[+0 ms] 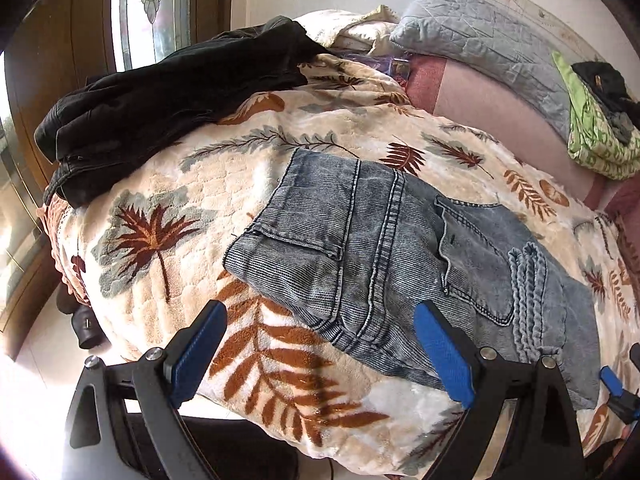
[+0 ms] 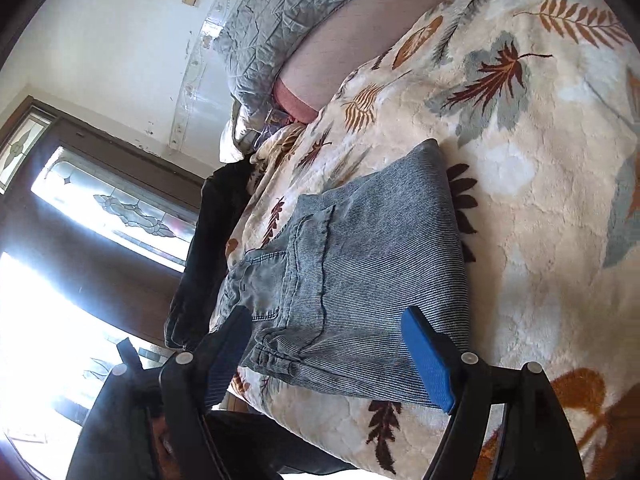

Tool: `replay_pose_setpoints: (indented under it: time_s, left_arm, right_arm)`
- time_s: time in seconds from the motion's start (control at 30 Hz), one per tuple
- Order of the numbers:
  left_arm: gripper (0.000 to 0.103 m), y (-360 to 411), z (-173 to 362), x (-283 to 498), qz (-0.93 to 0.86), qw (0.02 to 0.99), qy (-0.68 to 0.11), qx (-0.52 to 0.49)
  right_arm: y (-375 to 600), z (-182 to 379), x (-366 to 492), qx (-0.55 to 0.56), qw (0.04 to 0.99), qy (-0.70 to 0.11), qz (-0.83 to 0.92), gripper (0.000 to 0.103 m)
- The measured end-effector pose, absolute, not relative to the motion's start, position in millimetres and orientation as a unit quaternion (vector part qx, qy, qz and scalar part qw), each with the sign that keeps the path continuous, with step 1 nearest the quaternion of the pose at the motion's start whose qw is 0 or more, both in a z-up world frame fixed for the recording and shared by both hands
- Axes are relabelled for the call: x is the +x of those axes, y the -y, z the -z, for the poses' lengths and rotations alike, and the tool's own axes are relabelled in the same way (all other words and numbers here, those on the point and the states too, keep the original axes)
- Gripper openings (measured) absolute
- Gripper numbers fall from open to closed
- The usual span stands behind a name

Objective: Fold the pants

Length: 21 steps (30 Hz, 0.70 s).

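Observation:
The light blue denim pants (image 1: 400,256) lie folded into a compact bundle on the leaf-patterned blanket (image 1: 168,184), pockets and braided drawstring facing up. My left gripper (image 1: 320,344) is open and empty, hovering just in front of the bundle's near edge. In the right wrist view the same pants (image 2: 368,264) lie ahead of my right gripper (image 2: 328,356), which is open and empty, its blue pads on either side of the bundle's near end without touching it. The right gripper's tip (image 1: 616,384) shows at the right edge of the left wrist view.
A black garment (image 1: 168,104) lies on the blanket's far left. A grey quilted pillow (image 1: 488,40) and a green patterned cloth (image 1: 596,136) lie at the back, on a pink sheet (image 1: 480,100). A wooden door with patterned glass (image 2: 112,208) stands beyond the bed.

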<state>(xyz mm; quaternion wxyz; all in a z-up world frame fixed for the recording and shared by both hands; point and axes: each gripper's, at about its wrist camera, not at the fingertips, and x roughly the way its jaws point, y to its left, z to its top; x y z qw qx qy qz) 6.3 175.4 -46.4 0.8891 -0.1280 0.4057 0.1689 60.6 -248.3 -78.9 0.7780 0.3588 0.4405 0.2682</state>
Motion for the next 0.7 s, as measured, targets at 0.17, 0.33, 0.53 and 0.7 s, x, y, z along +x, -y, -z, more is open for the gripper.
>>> replay_pose_setpoints:
  time_s: [0.17,0.33,0.53,0.7]
  left_arm:
    - [0.094,-175.8,52.1,6.4,-0.155,0.890,-0.409,-0.128]
    - [0.094,-184.6,59.2,4.2,-0.152,0.889,-0.409,-0.138]
    - [0.094,-193.8,63.9,2.1,-0.131,0.891,-0.398,-0.177]
    - [0.094,-195.7,69.8,1.8,-0.118,0.891,-0.397,-0.187]
  right_arm:
    - [244.1,78.8,59.3,0.342,0.790,-0.440,-0.255,0.080]
    - [238.9,77.0,59.3,0.326,0.801,-0.439,-0.244,0.080]
    - [233.9,75.2,59.7,0.314,0.809,-0.439,-0.231,0.080]
    - [230.2,71.7,59.1,0.311,0.813,-0.435,-0.230,0.080]
